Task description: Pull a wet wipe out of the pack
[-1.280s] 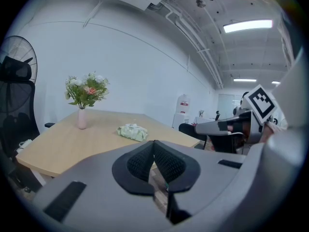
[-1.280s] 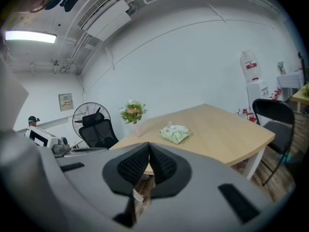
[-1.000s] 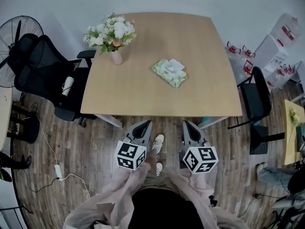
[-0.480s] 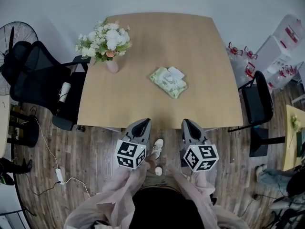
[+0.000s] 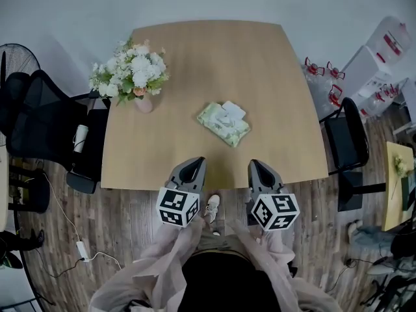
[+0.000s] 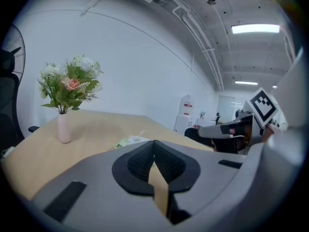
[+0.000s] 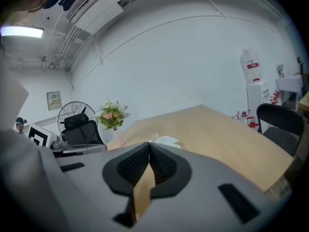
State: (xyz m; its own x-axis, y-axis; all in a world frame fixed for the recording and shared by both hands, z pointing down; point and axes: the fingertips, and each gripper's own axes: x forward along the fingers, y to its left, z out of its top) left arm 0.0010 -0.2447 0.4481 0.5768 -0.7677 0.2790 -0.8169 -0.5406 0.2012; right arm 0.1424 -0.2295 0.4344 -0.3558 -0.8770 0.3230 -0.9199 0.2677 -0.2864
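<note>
A green wet wipe pack (image 5: 223,123) with a white wipe sticking out of its top lies in the middle of the wooden table (image 5: 195,51). My left gripper (image 5: 190,168) and right gripper (image 5: 258,168) are side by side at the table's near edge, well short of the pack, both pointing toward it. Each has its jaws shut with nothing between them. In the left gripper view the pack (image 6: 129,141) peeks just over the left gripper (image 6: 154,143). The right gripper view shows the pack (image 7: 164,140) just beyond the right gripper (image 7: 148,145).
A pink vase of white flowers (image 5: 130,77) stands at the table's left side. A black office chair (image 5: 45,122) and a fan (image 5: 13,54) are to the left, another black chair (image 5: 348,142) to the right. Wooden floor lies below the grippers.
Both grippers, still shut, have advanced toward the table; their tips now reach its near edge. The table and pack sit lower and nearer in the head view.
</note>
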